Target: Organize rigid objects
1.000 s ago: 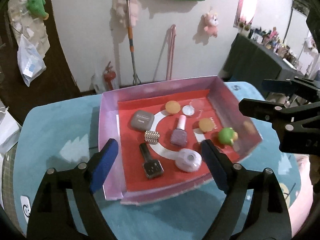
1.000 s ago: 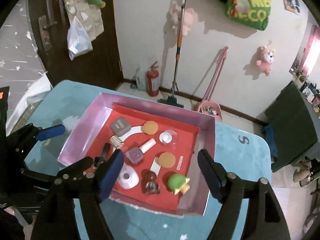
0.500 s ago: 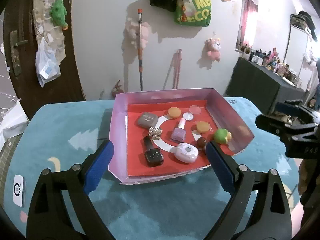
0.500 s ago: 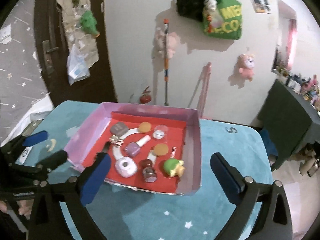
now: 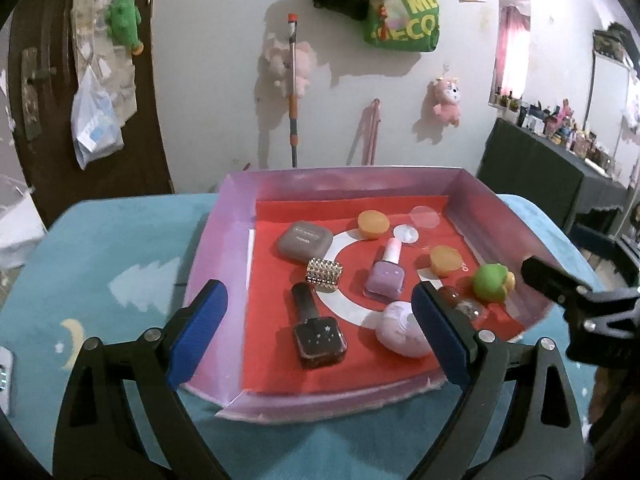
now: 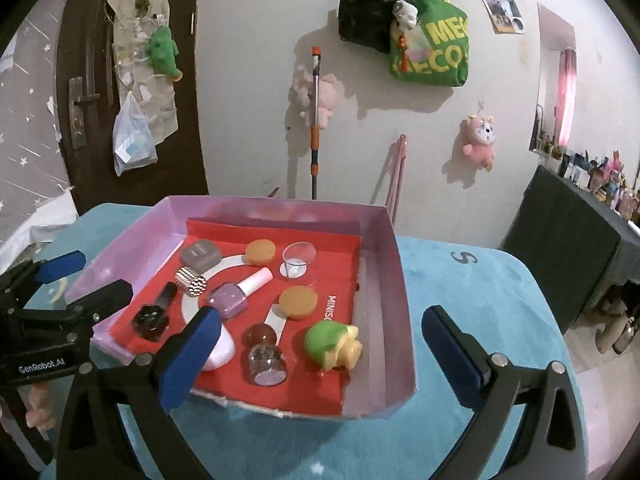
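Note:
A pink box [image 5: 224,260] with a red floor sits on the teal table. It holds a grey compact [image 5: 305,240], a studded silver tube [image 5: 325,275], a black polish bottle [image 5: 316,334], a lilac polish bottle [image 5: 386,276], two orange discs [image 5: 373,224], a white round case [image 5: 400,334] and a green toy [image 5: 490,282]. My left gripper [image 5: 318,300] hangs open over the box's near left part, holding nothing. My right gripper [image 6: 322,320] is open above the near right corner, near the green toy [image 6: 332,344] and a brown-capped bottle [image 6: 264,356].
The box [image 6: 384,264] fills the table's middle, with teal cloth [image 6: 472,280] around it. A small white device [image 5: 4,372] lies at the table's left edge. A mop [image 6: 315,120] leans on the wall behind. A dark cabinet [image 6: 568,240] stands to the right.
Both grippers have opened wider and come down closer to the box. The views have tipped up, showing more of the wall. Nothing in the box has moved.

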{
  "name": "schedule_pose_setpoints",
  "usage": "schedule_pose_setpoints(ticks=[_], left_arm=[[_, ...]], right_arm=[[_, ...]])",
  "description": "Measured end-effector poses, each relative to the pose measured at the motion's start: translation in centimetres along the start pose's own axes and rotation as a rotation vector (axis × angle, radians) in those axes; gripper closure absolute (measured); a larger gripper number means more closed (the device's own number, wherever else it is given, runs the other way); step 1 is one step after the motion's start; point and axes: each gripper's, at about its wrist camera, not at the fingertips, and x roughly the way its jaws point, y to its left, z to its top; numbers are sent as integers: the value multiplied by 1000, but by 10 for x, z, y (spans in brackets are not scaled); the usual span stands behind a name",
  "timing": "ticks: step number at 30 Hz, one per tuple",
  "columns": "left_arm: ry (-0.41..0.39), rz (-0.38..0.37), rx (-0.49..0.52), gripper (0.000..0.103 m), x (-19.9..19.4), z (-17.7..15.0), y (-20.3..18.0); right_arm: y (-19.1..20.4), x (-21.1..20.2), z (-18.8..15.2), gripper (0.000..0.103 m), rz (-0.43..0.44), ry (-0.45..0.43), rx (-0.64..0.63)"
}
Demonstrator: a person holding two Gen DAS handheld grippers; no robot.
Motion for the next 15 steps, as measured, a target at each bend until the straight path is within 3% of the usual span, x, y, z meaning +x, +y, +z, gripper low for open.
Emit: schedule_pose_setpoints(ticks=[8,15], left_arm=[[22,-9,-26,9,31,-3,4],[-14,19,-10,9,35,-7,2]], right_arm=[[-8,39,-6,0,16,30,56],[2,43,-11,1,-3,-3,22]])
